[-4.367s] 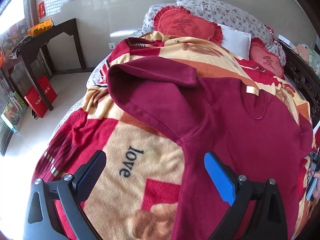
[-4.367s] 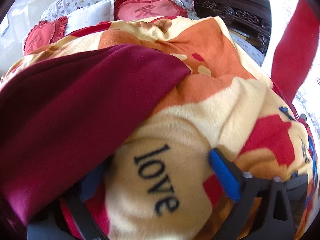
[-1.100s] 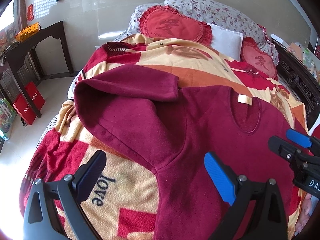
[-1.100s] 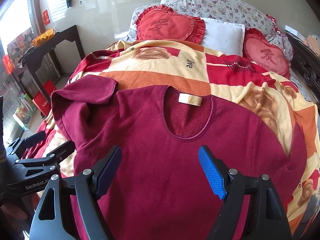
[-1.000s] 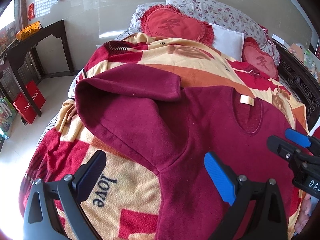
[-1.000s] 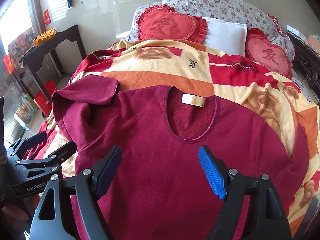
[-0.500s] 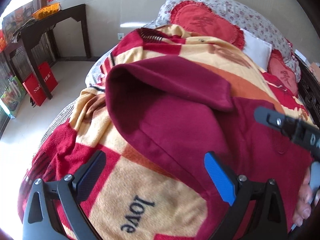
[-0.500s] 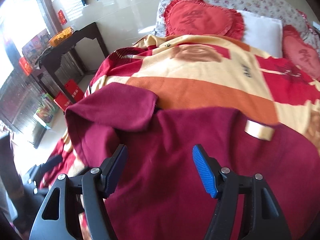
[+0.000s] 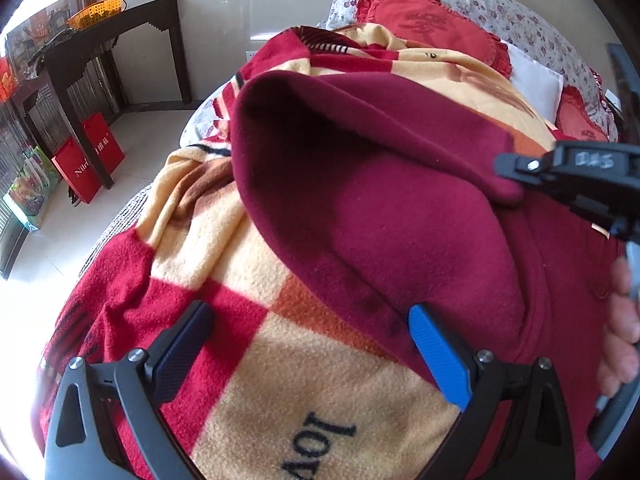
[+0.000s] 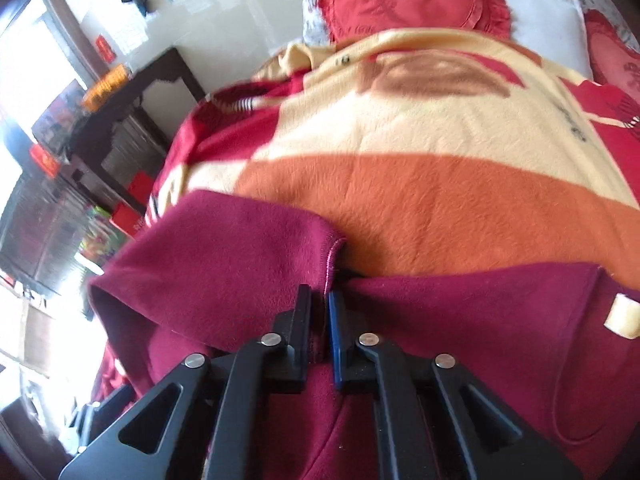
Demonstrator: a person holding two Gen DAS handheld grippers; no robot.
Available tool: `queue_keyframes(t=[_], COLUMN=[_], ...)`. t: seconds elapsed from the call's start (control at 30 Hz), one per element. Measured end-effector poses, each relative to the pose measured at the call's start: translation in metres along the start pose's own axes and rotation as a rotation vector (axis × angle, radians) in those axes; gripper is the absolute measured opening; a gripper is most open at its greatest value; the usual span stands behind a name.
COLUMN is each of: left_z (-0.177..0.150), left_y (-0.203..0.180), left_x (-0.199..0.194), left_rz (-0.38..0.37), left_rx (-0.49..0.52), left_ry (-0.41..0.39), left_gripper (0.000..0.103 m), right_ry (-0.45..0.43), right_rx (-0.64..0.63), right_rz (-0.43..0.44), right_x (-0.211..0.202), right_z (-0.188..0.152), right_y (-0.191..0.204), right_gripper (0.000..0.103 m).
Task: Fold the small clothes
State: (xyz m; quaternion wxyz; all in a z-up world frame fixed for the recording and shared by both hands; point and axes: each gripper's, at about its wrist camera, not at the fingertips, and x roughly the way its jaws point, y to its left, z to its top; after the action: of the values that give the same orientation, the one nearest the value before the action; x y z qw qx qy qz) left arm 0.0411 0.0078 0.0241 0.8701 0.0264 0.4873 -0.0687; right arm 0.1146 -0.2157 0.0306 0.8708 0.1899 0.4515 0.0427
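Two grippers work over one dark red sweater (image 9: 400, 208) spread on a red, orange and cream blanket (image 9: 256, 240) across a bed. At the far left of the left wrist view a dark wooden side table (image 9: 100, 32) stands against the wall with an orange basket (image 9: 96, 10) on top and red bags (image 9: 86, 158) on the floor below. Moving right along the bottom of that frame, the left gripper (image 9: 308, 356) has its jaws spread wide – one black finger low left, one blue-padded finger low centre-right – with nothing between them but blanket and the lower edge of the folded sleeve. The sleeve lies doubled back over the sweater's body through the middle of the frame.

At the right edge of that view the right gripper (image 9: 516, 168) reaches in from the side, and a hand (image 9: 620, 320) shows below it. In the right wrist view this gripper (image 10: 320, 312) has its jaws pinched together on the sleeve's cuff edge at lower centre – maroon fabric is caught between the pads. A heart-shaped red cushion (image 10: 408, 0) and a white pillow (image 10: 548, 20) sit in the upper right.
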Motion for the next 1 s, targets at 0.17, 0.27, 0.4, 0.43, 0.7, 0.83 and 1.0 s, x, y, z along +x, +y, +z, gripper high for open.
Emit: queue_keyframes(t=[0.17,0.27,0.4,0.43,0.7,0.83,1.0], left_z=[-0.002,-0.005,-0.008,-0.009,-0.034,-0.047,-0.058], left_y=[-0.001,-0.001,-0.001,-0.001,-0.003,-0.016,-0.032], left_x=[-0.004,-0.011,-0.016,-0.019,-0.050,-0.054,-0.056], left_rz=[0.020,0.047,0.051,0.046,0.012,-0.028,-0.077], left_rx=[0.014,0.027,0.028,0.024,0.076,0.110,0.147], left_ry=[-0.004,-0.027,-0.016,-0.015,-0.042,-0.028,-0.011], left_gripper=[0.100,0.100,0.100,0.099,0.099,0.099,0.099], right_ry=[-0.100,-0.199,-0.299,-0.309,-0.351,-0.238,-0.139], right_rx=[-0.024,-0.030,-0.045,-0.040,0.110,0.217,0.240], right_rz=[0.091,0.128,0.110,0.103,-0.087,-0.234,-0.375], right_x=[-0.067,-0.127,-0.199,-0.209,-0.295,-0.287,-0.257], right_z=[-0.003,-0.007,-0.014,-0.017,-0.085,-0.111,-0.118], right_y=[-0.001,-0.011,-0.031,-0.036,-0.127,-0.186,-0.203], right_gripper=[0.000,0.000,0.000,0.000,0.000,0.000,0.016])
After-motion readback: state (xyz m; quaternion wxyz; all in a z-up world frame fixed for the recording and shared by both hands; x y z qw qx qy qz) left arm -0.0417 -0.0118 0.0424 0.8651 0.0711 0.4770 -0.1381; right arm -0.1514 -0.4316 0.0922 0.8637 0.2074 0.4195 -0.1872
